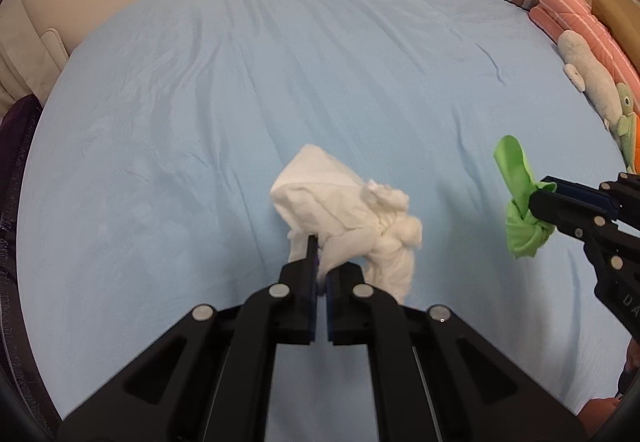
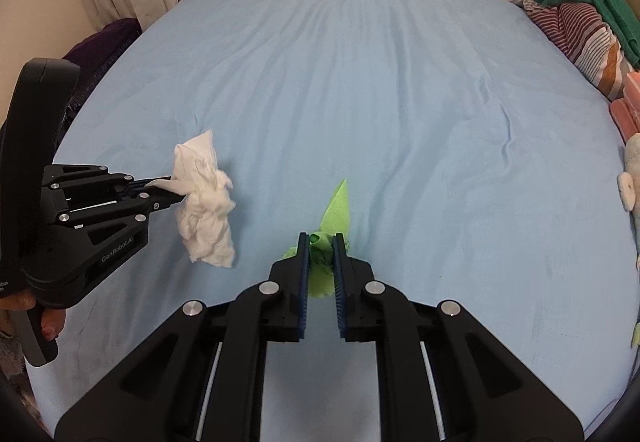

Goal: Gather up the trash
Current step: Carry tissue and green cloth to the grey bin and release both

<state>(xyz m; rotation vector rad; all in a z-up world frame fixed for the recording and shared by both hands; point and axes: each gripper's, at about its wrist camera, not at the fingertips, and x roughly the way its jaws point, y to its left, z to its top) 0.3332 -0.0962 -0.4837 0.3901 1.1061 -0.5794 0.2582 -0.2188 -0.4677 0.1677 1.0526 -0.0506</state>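
I have the white tissue (image 1: 344,210) pinched by one edge in my left hand-held gripper (image 1: 320,270), jaws shut on it, above the blue bed (image 1: 280,62). It is crumpled, with a twisted lump hanging. My right hand-held gripper (image 2: 320,254) is clamped on a knotted green scrap (image 2: 334,214), one pointed flap sticking up. Its lower part hides between the pads. Clothes (image 2: 580,14) are cut off at the edge.

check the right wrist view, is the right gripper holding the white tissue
No, the right gripper is shut on the green wrapper; the white tissue is in the left gripper.
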